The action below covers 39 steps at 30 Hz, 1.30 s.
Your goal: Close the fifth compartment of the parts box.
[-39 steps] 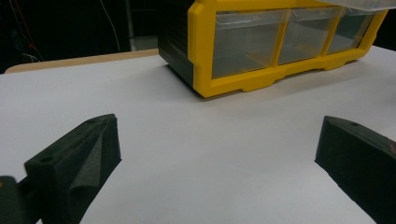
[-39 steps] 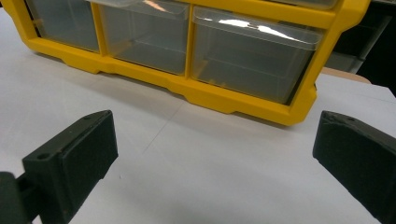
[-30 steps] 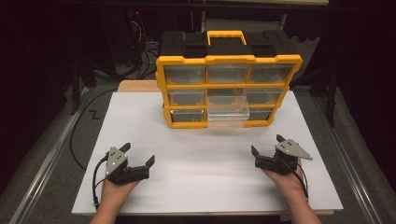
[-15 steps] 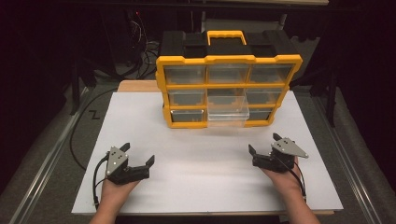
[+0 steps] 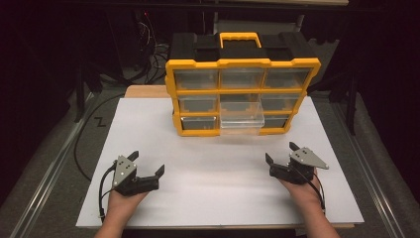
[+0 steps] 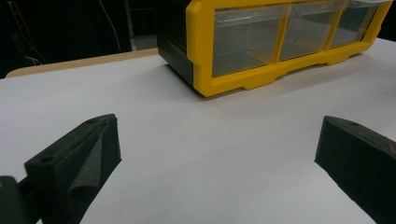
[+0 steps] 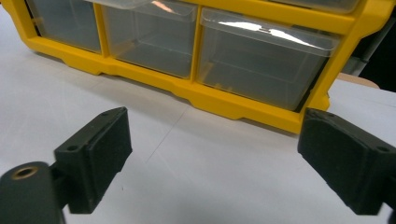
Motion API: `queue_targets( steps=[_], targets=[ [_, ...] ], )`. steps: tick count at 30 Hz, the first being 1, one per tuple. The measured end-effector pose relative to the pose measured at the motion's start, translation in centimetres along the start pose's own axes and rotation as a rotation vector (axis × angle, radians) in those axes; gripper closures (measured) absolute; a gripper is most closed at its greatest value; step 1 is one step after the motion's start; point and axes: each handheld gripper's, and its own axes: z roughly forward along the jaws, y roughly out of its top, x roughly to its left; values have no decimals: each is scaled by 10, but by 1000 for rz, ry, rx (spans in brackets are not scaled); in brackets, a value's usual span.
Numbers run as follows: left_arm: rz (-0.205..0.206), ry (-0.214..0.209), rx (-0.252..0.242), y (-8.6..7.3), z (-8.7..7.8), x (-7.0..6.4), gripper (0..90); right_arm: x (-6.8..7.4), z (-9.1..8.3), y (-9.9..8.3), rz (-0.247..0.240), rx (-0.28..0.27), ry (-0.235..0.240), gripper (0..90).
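A wide bare stretch of white counter (image 5: 218,168) lies open between the left gripper (image 5: 147,163) and the right gripper (image 5: 280,152), and from both forward to the yellow drawer organizer (image 5: 242,96). The organizer stands upright across the far middle of the counter, blocking the way beyond. Its bottom middle drawer (image 5: 241,121) juts out toward the person, narrowing the room just before it.

The organizer (image 5: 242,96) had a yellow frame, a black body and clear drawers (image 5: 241,118). It stood on a white counter (image 5: 213,168). Each hand-held gripper (image 5: 147,164) (image 5: 280,153) was black with a grey plate.
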Motion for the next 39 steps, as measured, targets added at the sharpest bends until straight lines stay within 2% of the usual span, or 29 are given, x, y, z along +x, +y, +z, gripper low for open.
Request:
queue_targets(
  steps=[11, 15, 19, 20, 21, 22, 23, 31, 39],
  targets=[
    [-4, -2, 1, 0, 1, 0, 8, -3, -4, -2, 36, 9, -5, 258],
    [-7, 1, 1, 0, 0, 1, 8, -4, -3, -2, 48, 11, -6, 350],
    [-10, -1, -2, 0, 0, 1, 8, -2, -3, -4, 35, 21, -3, 448],
    [-10, -1, -2, 0, 0, 1, 8, -2, -3, -4, 35, 21, -3, 448],
    [-10, -2, 3, -1, 1, 1, 8, -1, -3, -4, 32, 21, 5, 491],
    [-10, -2, 3, -1, 1, 1, 8, -1, -3, -4, 32, 21, 5, 491],
    [-14, -1, 2, -1, 2, 0, 8, -1, -3, -5, 33, 23, 10, 536],
    [-10, -5, -1, 0, 0, 0, 8, -1, -5, -4, 26, 13, 17, 641],
    [-9, -7, 3, -1, 1, -1, 8, 1, -7, -3, 16, 5, 28, 790]
  ],
)
